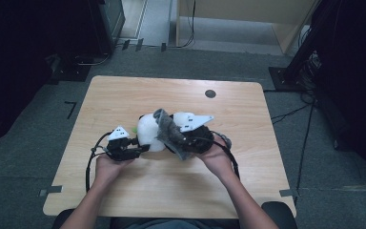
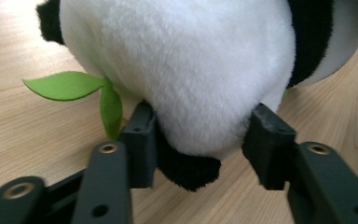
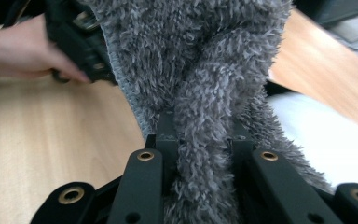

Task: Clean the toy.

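- High view: panda (image 1: 148, 132) on table (image 1: 124, 95), near its middle, between both grippers.
- Left gripper (image 1: 140, 148) low at the panda's left side, held in left hand (image 1: 107, 167).
- Left gripper view: white belly (image 2: 191, 70) bulging between the jaws, both pads pressed into the plush; clamped on panda (image 2: 182, 60). Green leaf (image 2: 74, 88) just beside one jaw, lying on the wood.
- Right gripper (image 1: 183, 138) raised over the panda's right side, grey cloth (image 1: 169, 129) draped against the toy.
- Right gripper view: cloth (image 3: 205, 93) pinched tight between the jaws, bunched into a fold, hanging upward from the grip.
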